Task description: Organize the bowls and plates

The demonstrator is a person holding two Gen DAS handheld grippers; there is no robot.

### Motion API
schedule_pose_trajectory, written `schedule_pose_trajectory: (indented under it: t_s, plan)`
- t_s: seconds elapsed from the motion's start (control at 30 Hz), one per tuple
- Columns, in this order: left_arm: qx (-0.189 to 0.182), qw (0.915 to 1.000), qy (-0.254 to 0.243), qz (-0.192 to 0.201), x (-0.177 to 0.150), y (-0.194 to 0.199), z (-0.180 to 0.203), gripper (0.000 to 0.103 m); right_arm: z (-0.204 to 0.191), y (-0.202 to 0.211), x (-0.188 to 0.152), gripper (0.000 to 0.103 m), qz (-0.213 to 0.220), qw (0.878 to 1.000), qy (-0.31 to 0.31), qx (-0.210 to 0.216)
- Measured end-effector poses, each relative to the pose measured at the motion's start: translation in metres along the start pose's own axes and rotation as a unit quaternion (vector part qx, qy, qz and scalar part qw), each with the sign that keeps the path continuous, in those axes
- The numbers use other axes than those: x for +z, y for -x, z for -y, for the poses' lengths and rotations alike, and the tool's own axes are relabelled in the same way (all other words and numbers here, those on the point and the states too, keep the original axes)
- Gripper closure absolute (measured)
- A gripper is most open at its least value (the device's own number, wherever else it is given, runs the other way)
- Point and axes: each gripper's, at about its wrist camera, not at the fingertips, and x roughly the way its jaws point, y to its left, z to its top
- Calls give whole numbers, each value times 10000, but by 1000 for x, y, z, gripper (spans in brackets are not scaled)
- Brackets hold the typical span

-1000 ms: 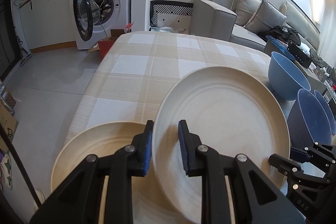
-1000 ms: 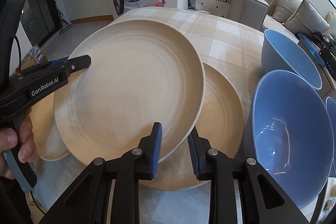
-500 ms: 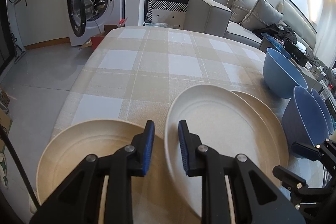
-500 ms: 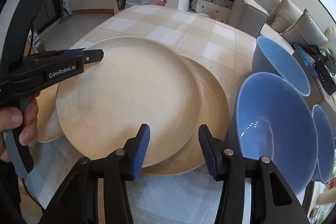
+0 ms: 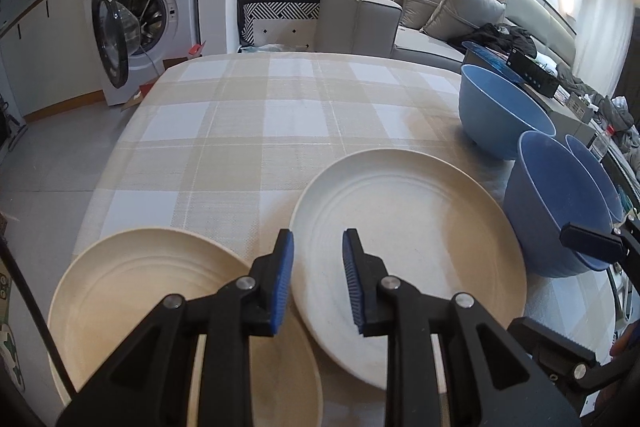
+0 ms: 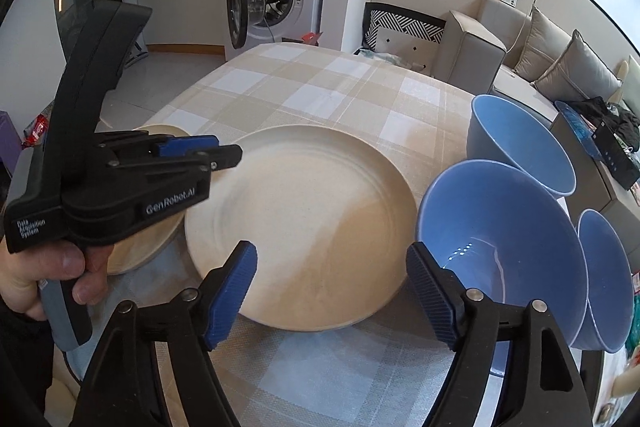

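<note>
Both pairs of jaws are opening: the right gripper [image 6: 332, 291] stands spread wide with the near rim of the stacked plate [image 6: 304, 223] below the gap and its pads clear of it, and the left gripper [image 5: 318, 281] is only slightly parted, its blue pads hanging over that plate's left edge without pinching it. The plate lies flat in the middle of the checked tablecloth [image 5: 280, 115], and a thin second rim along its near edge suggests it rests on another plate beneath. A separate plate [image 5: 160, 303] lies alone just to the left, its edge close to the stack. Three blue bowls [image 6: 496, 239] sit to the right, the nearest one almost against the stack. The step in hand looks like letting go after stacking, so both grippers should draw back along their own line and lift clear of the rim, so that no pad catches the plate and drags it off centre. The lone plate on the left seems the next candidate, and the left gripper is nearest.
</note>
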Motion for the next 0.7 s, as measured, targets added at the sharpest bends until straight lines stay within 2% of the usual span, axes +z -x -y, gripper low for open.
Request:
schedule_pose_trajectory:
  t_s: [0.07,0.1,0.3,0.47,0.6,0.7]
  plan:
    - [59,10000,45,52,-1,7,-3,61,-1,1,0,19,52,10000,9,30]
    - [113,9998,79,113,-1,13,-5,50,-1,2,0,18,96,9999,1,72]
    - [424,9979,265,416,-10,47,-28,49,-3,2,5,13,240,9992,-61,327]
    - [740,9930,649,658,-25,78,-58,45,-11,-1,14,10,327,9962,-63,804]
    - [1013,9852,1063,880,-41,103,-83,16,-22,-5,24,10,350,9938,-20,1056]
    - [1066,9820,1275,902,-49,112,-97,6,-33,-7,30,10,379,9922,96,1185]
